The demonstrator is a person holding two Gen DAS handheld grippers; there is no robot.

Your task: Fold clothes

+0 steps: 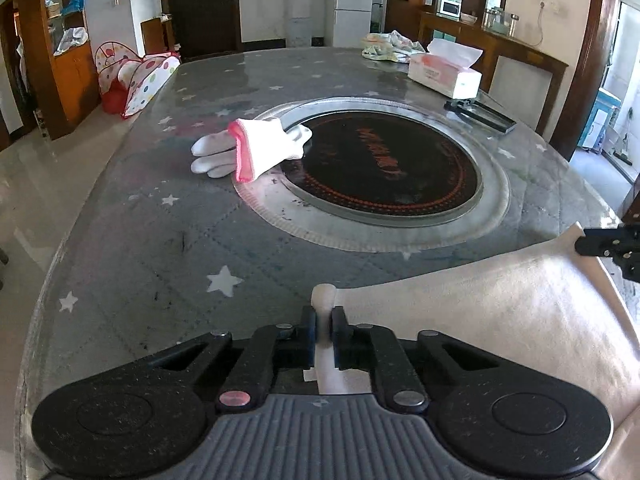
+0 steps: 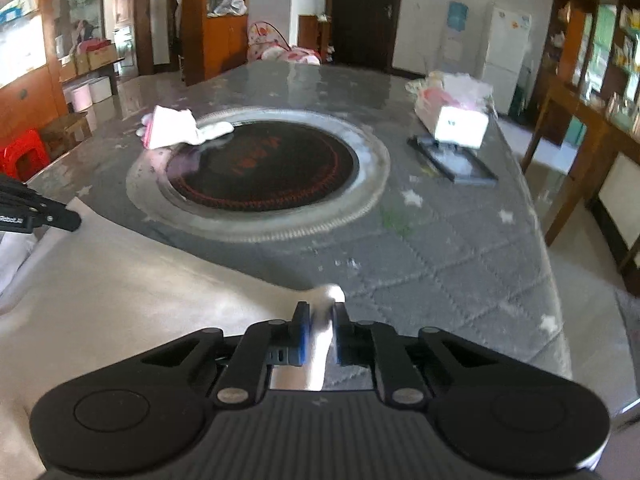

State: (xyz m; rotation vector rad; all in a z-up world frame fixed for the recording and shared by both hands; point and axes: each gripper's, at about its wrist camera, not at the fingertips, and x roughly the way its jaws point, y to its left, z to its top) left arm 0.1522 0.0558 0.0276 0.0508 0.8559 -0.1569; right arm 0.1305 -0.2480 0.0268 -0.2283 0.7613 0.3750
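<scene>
The left tool (image 1: 323,334) is clamped on one corner of the pale cream, soft cloth garment (image 1: 500,320), which is spread over the near end of the grey star-patterned desk (image 1: 160,248); the right tool (image 2: 320,330) pinches the other corner. I judge a fold goes best with both corners level and the edge taut. Ahead, the white-and-pink gloves (image 1: 248,148) lie at the round black inset hob (image 1: 384,164), the tissue box (image 1: 444,70) farther right; the near desk stays open.
</scene>
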